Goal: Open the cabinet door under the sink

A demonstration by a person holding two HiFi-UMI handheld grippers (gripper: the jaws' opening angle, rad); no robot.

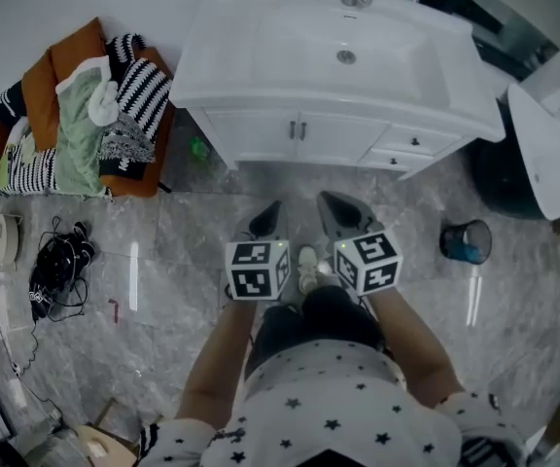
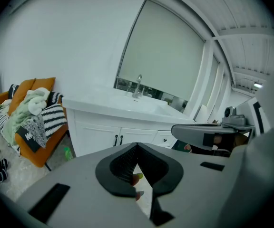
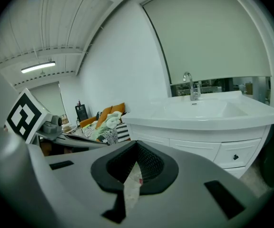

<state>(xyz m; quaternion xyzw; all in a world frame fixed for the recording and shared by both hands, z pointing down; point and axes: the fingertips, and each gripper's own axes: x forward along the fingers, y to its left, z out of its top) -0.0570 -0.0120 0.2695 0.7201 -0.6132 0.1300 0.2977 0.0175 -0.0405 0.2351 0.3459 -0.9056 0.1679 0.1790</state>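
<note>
The white sink cabinet (image 1: 290, 136) stands ahead of me, its two doors closed and two dark handles (image 1: 298, 129) side by side at the middle. The left gripper view shows the same doors (image 2: 101, 137) and handles (image 2: 119, 140). In the right gripper view the cabinet front (image 3: 194, 148) lies under the basin (image 3: 206, 110). My left gripper (image 1: 272, 210) and right gripper (image 1: 331, 202) hover side by side above the floor, a short way in front of the doors and touching nothing. Both are shut and empty, as seen at the left gripper (image 2: 137, 147) and the right gripper (image 3: 137, 145).
An orange chair (image 1: 42, 76) piled with clothes stands left of the cabinet, with a green bottle (image 1: 198, 148) on the floor between them. Right of the doors are drawers (image 1: 414, 142). A blue cup (image 1: 465, 241), a white lid (image 1: 542, 154) and a tangle of cables (image 1: 56, 266) are around.
</note>
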